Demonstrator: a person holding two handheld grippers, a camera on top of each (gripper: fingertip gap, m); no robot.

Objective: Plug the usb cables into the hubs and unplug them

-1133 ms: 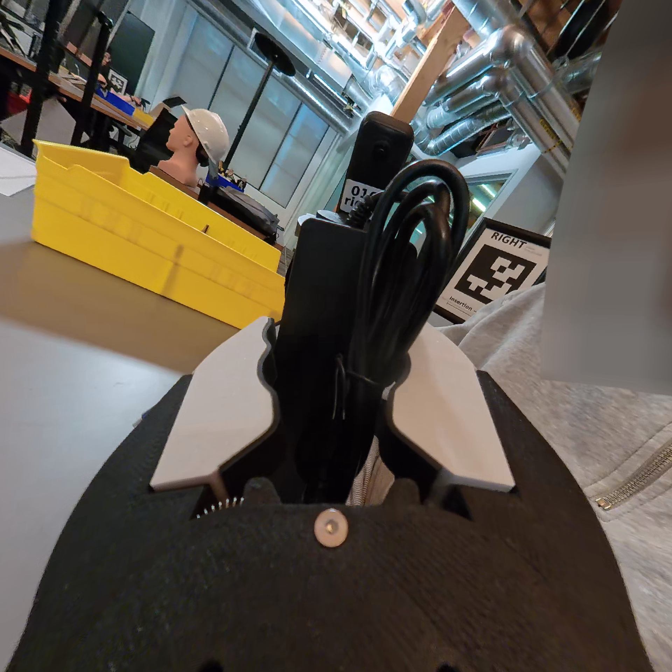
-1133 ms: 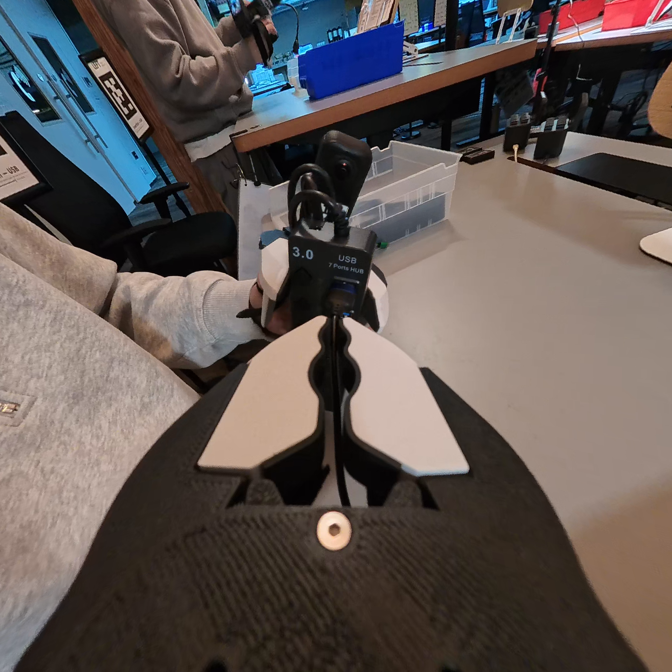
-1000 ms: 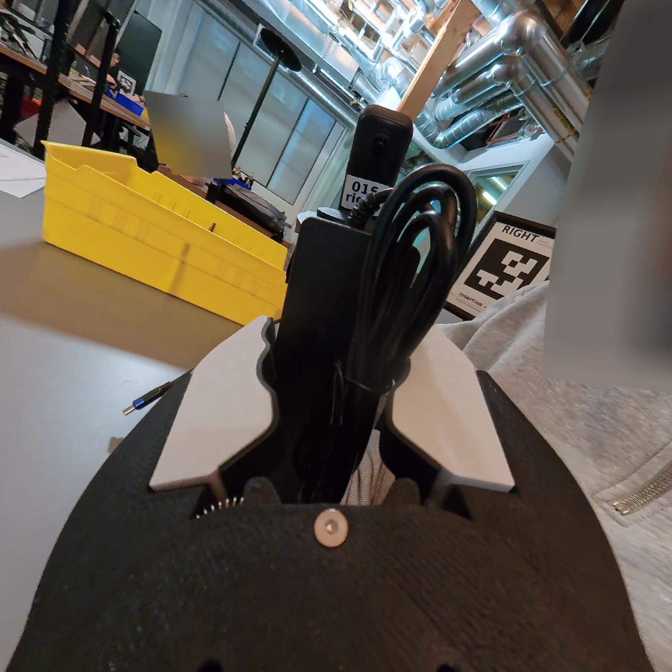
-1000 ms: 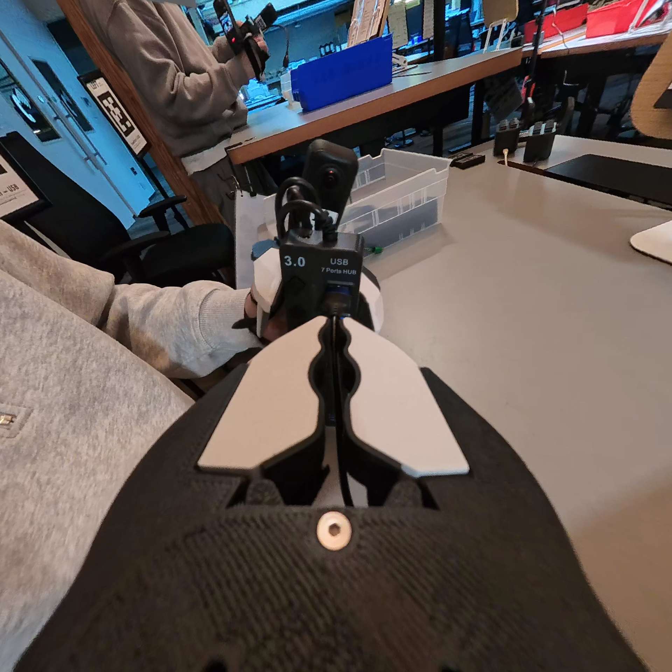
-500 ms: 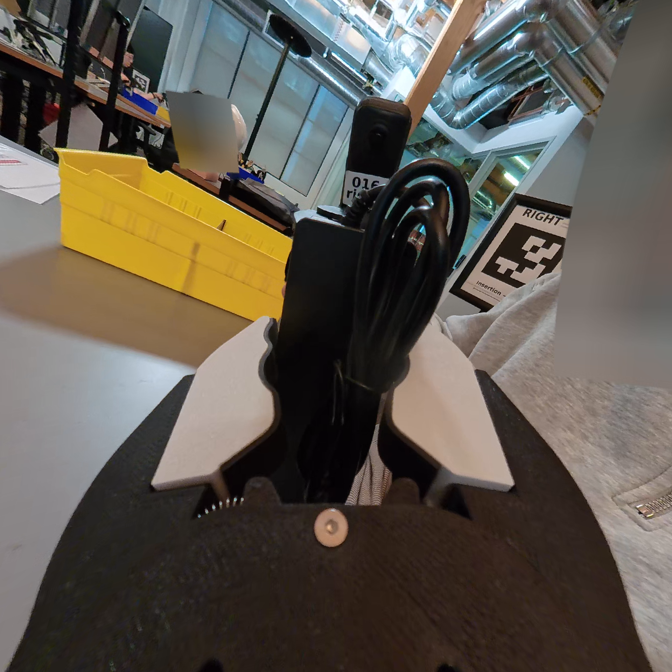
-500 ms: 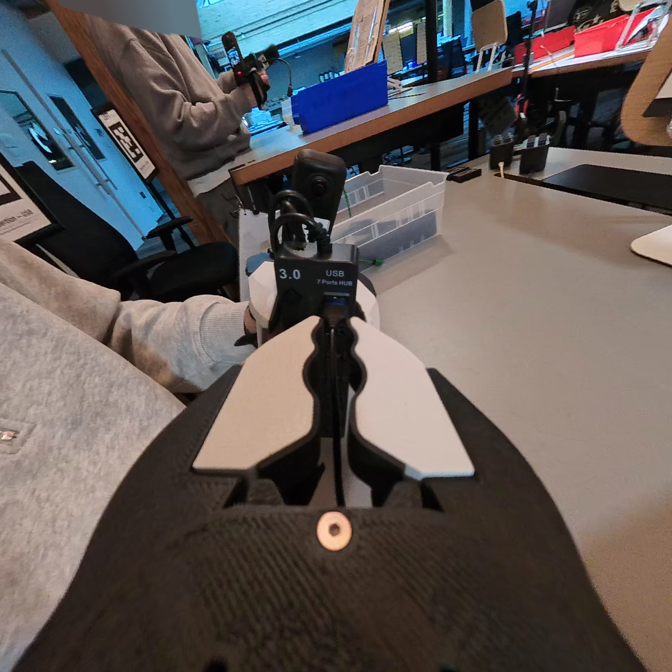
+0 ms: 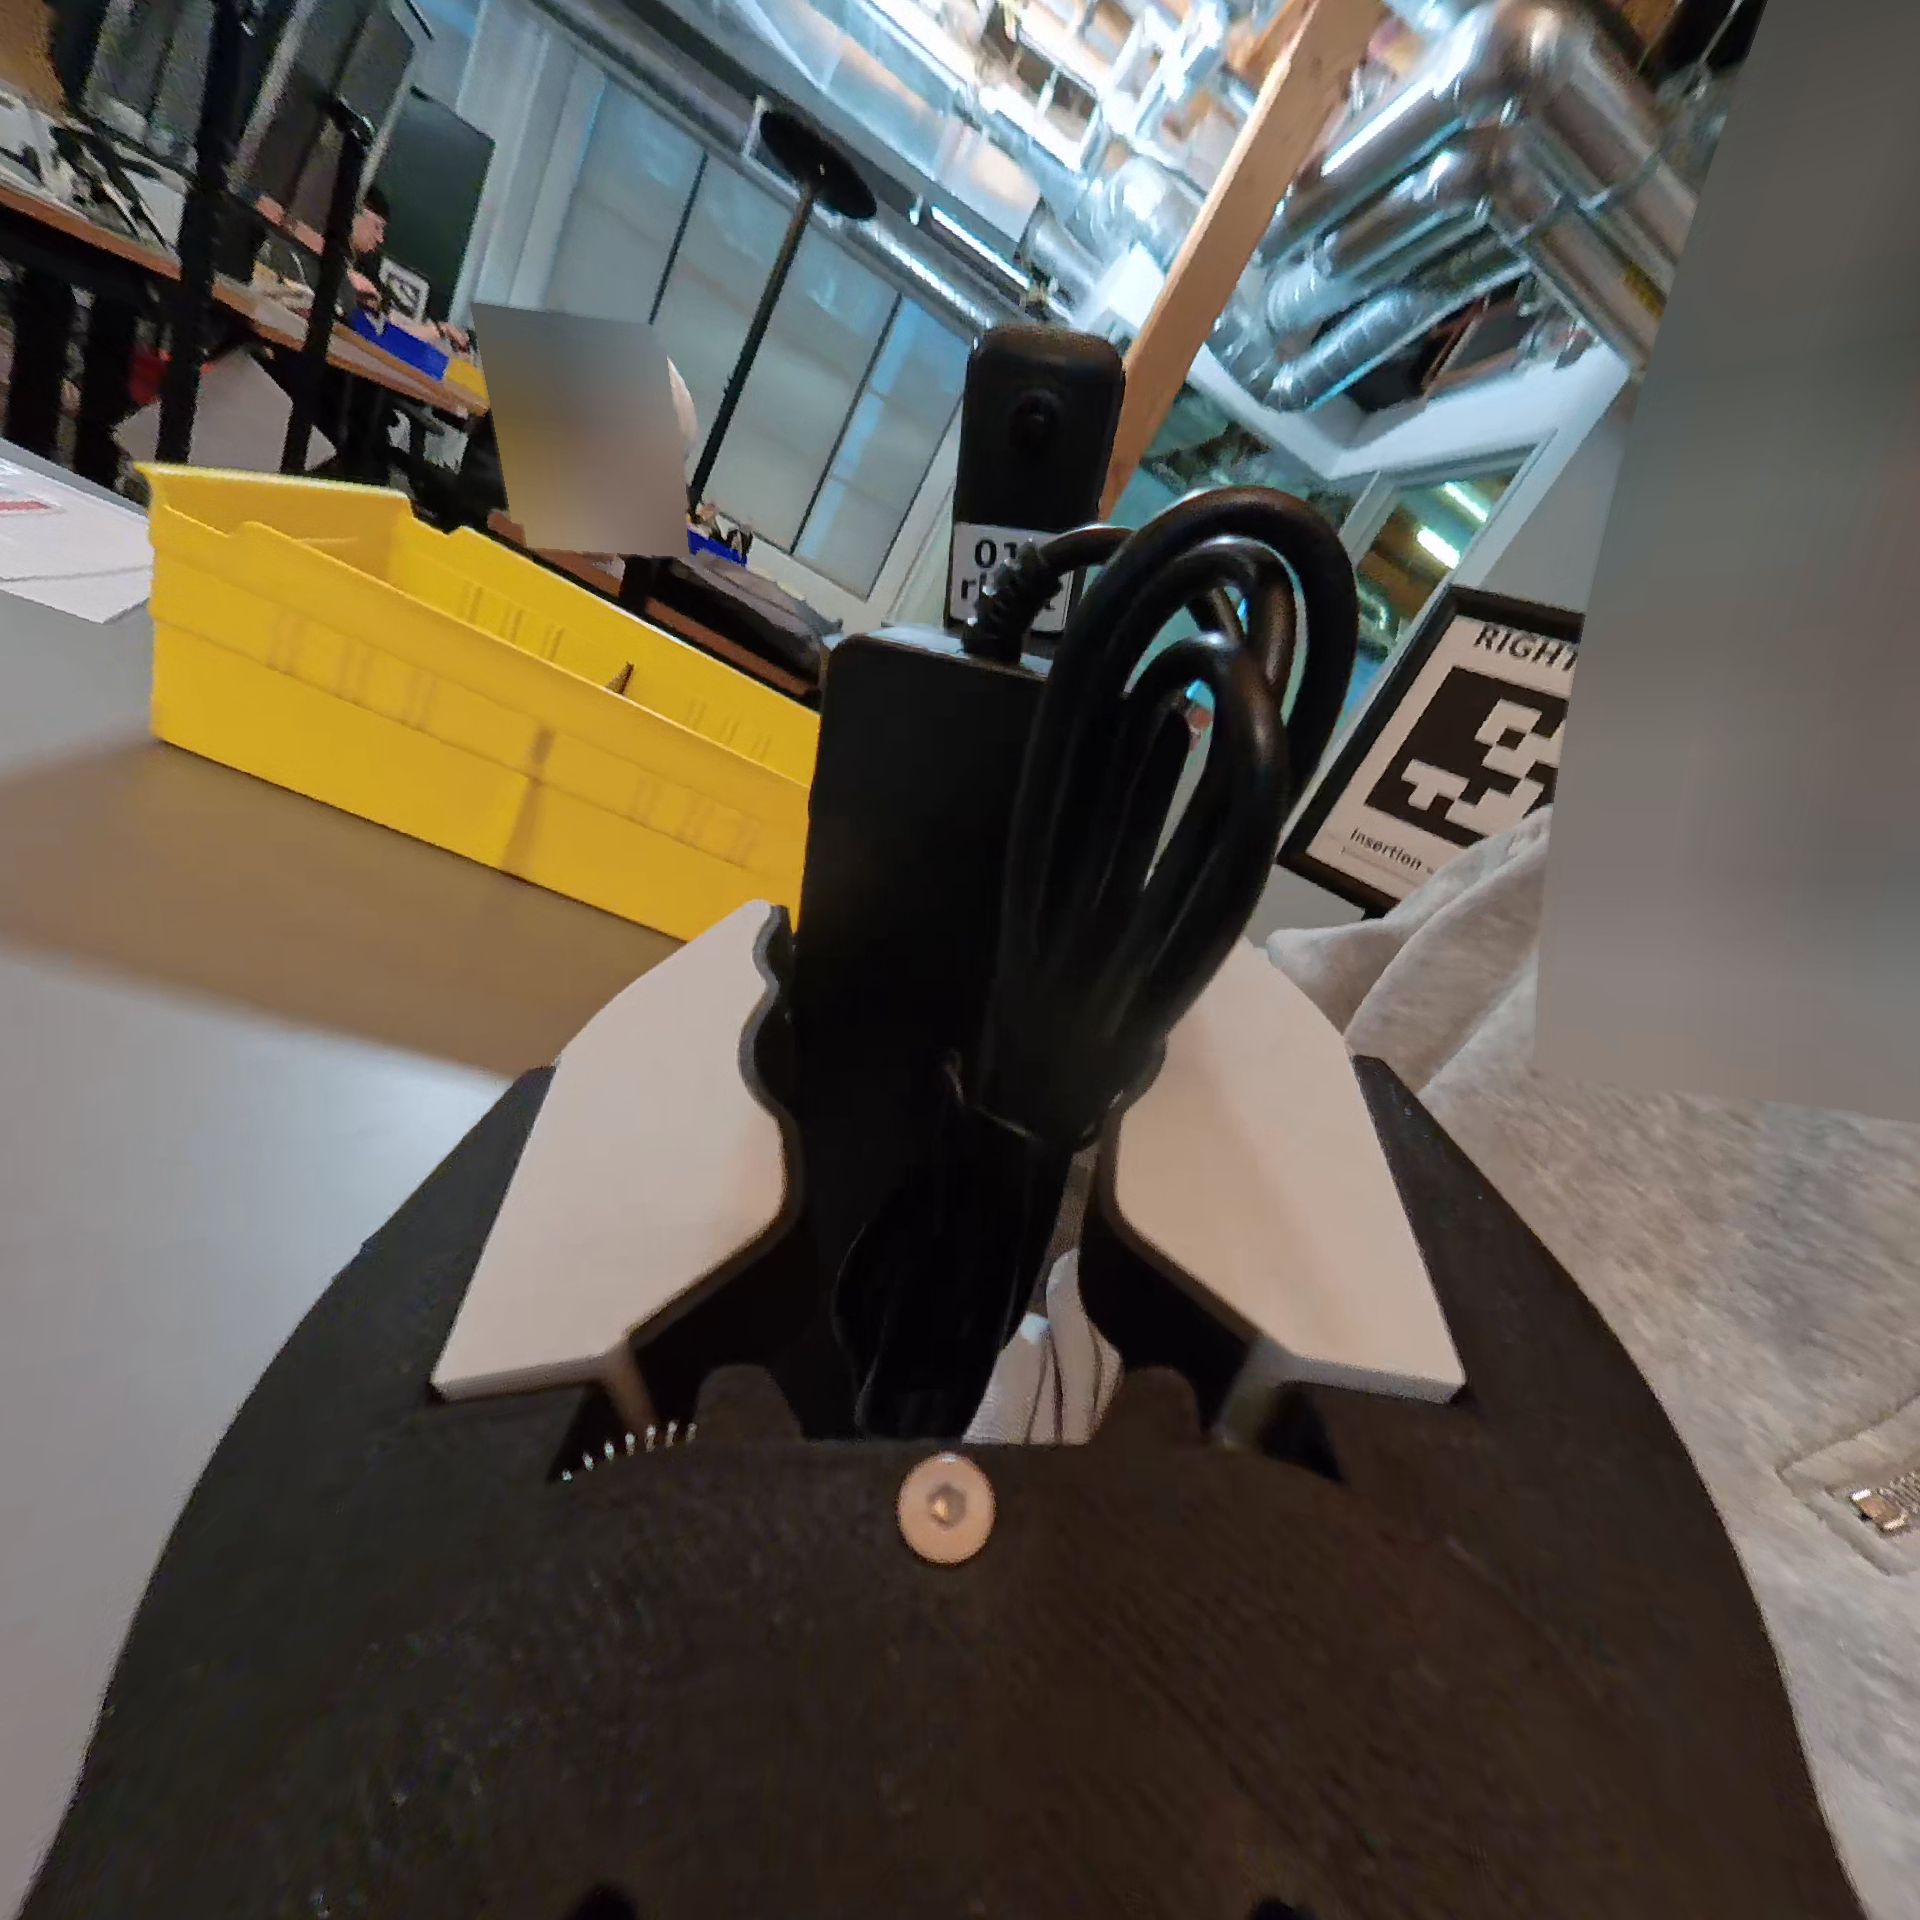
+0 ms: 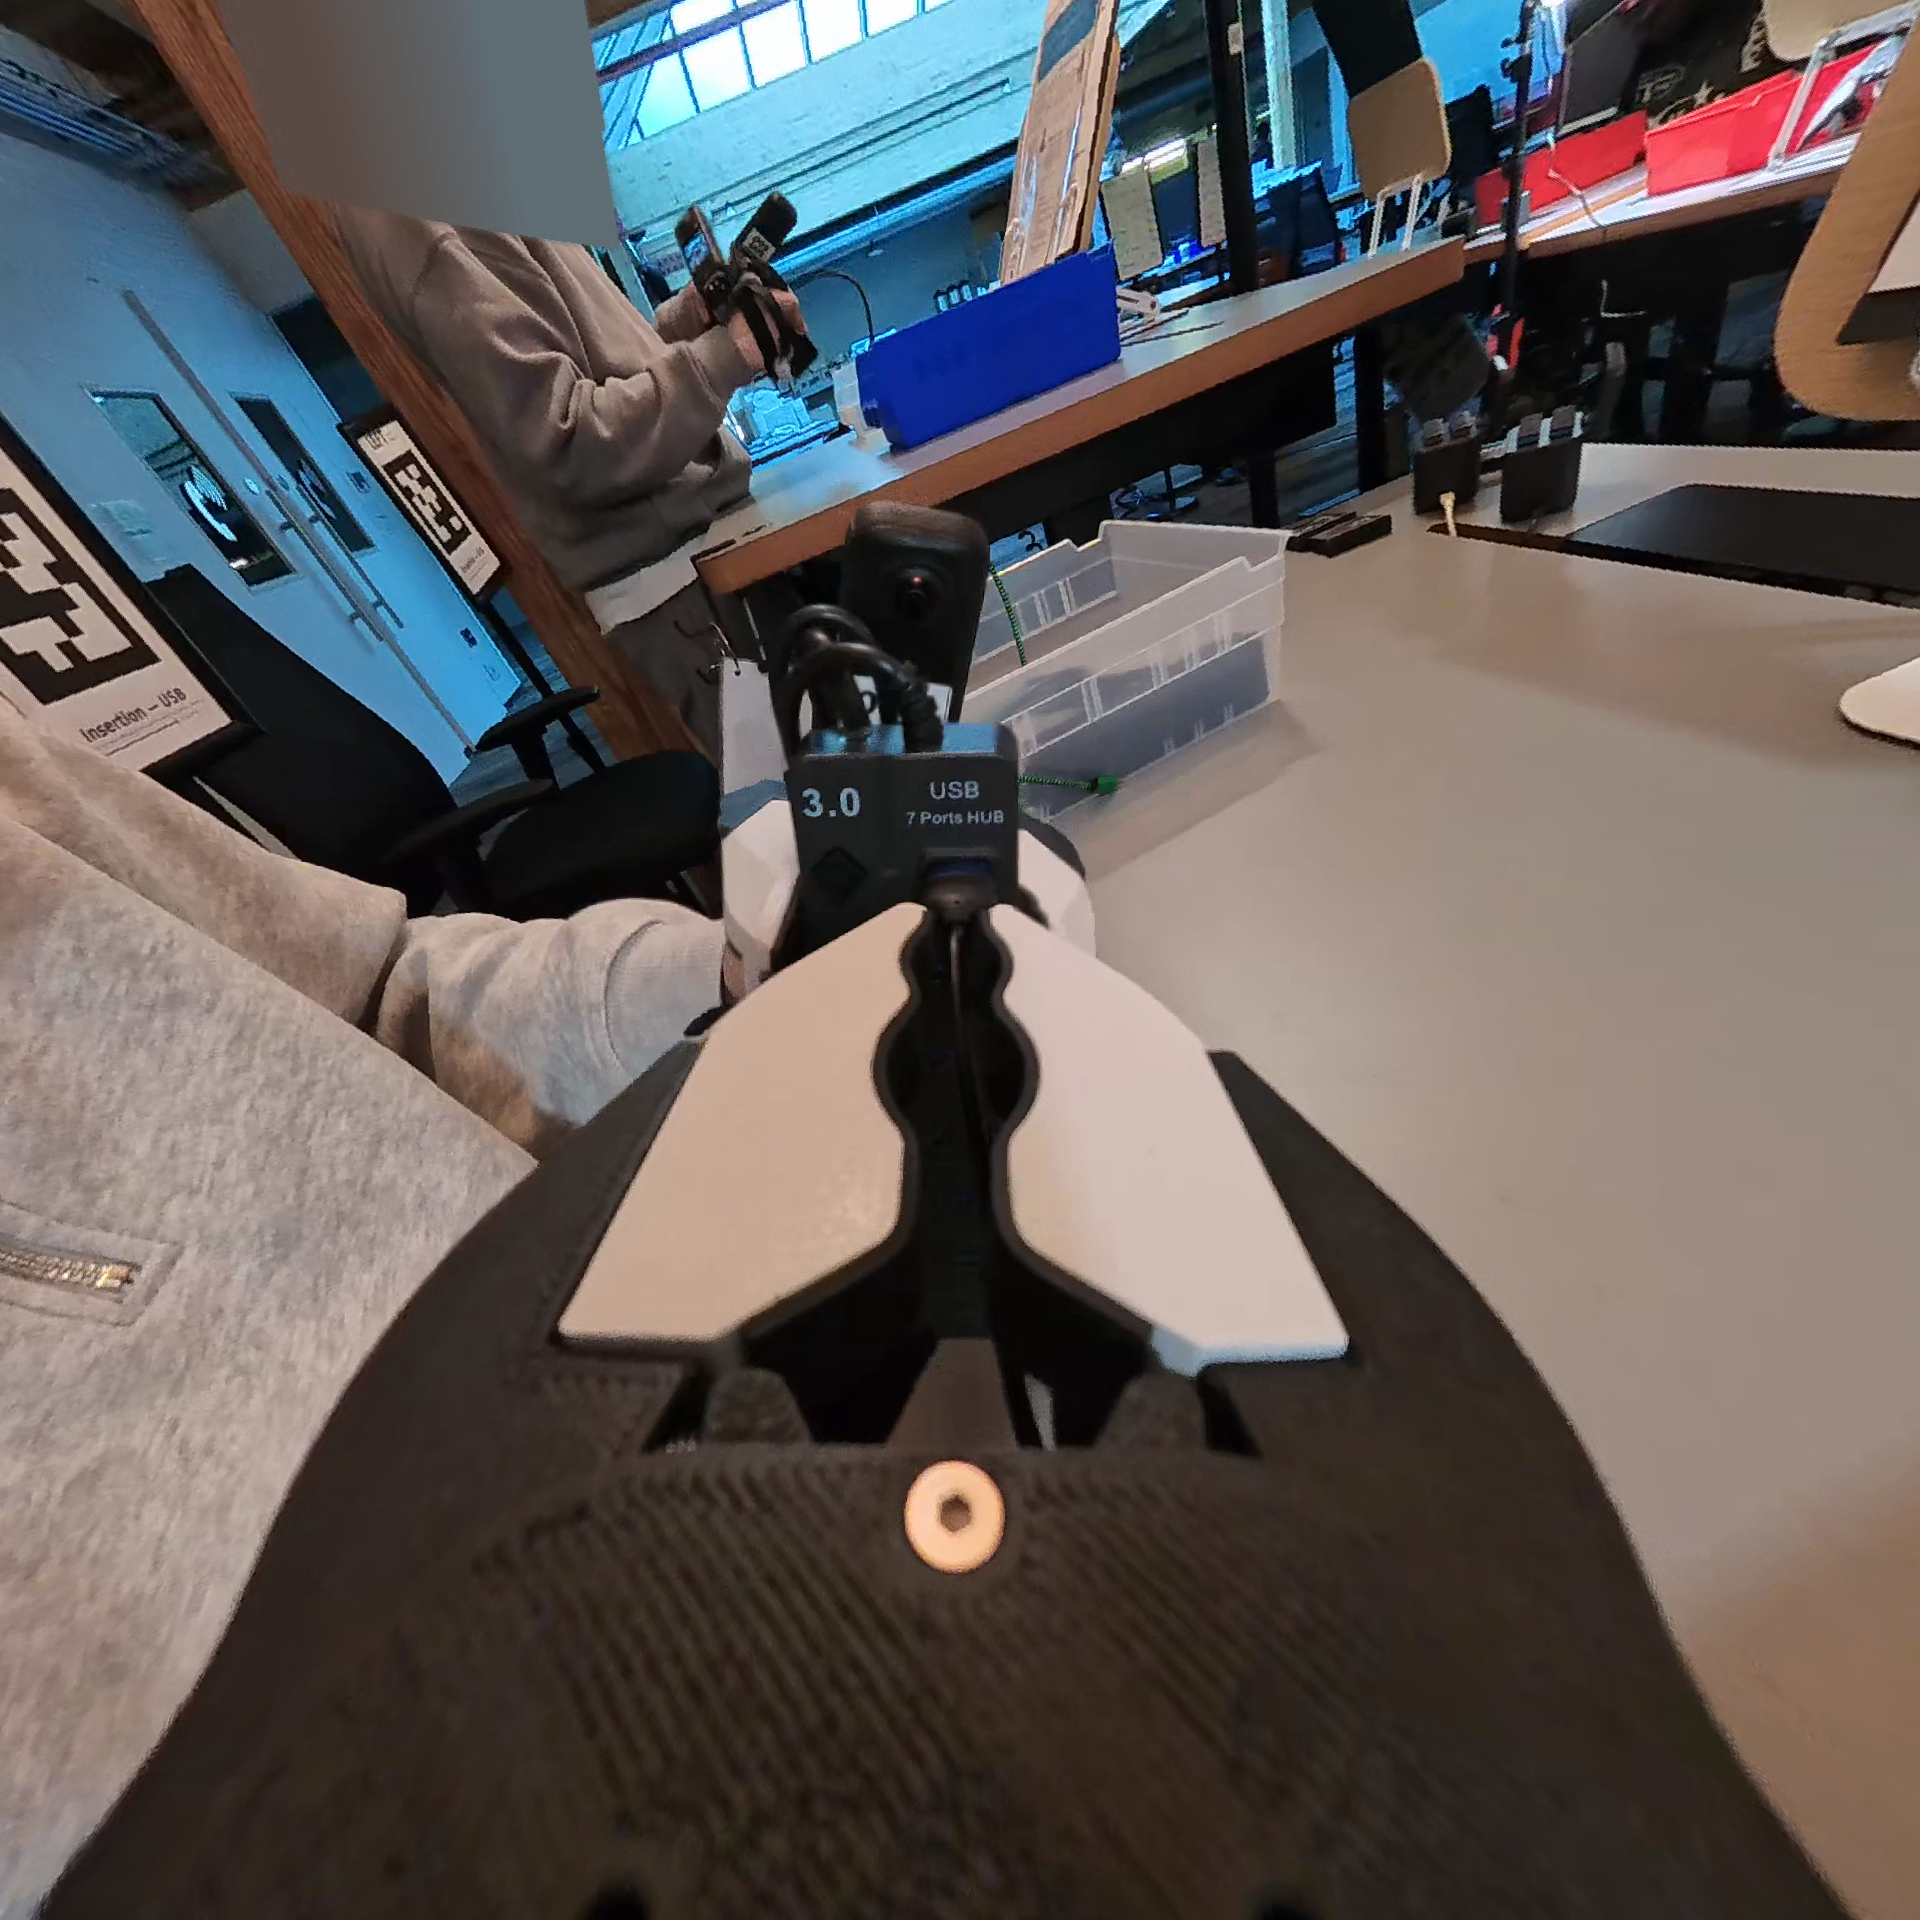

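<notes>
My left gripper (image 7: 971, 935) is shut on a black USB hub (image 7: 904, 831) together with its bundled black cord (image 7: 1164, 769), holding it upright in the air. In the right wrist view the hub (image 8: 899, 821) shows its port face, held by the left gripper's white fingers (image 8: 753, 894). My right gripper (image 8: 951, 920) is shut on a thin black USB cable (image 8: 961, 1049). The cable's blue plug (image 8: 961, 878) sits in a port of the hub. The right gripper's camera (image 7: 1034, 436) rises behind the hub in the left wrist view.
A yellow bin (image 7: 416, 665) stands on the grey table (image 7: 208, 1091) at the left. A clear plastic bin (image 8: 1132, 634) stands on the table (image 8: 1507, 935) beyond the hub. My grey sleeve (image 8: 260, 1039) is at the left. Another person (image 8: 561, 384) stands behind. Marker signs (image 7: 1475, 758) stand near.
Both grippers have lifted and tilted slightly, still facing each other. The plug stays at the hub's port. The loose cable end on the table has left the left wrist view.
</notes>
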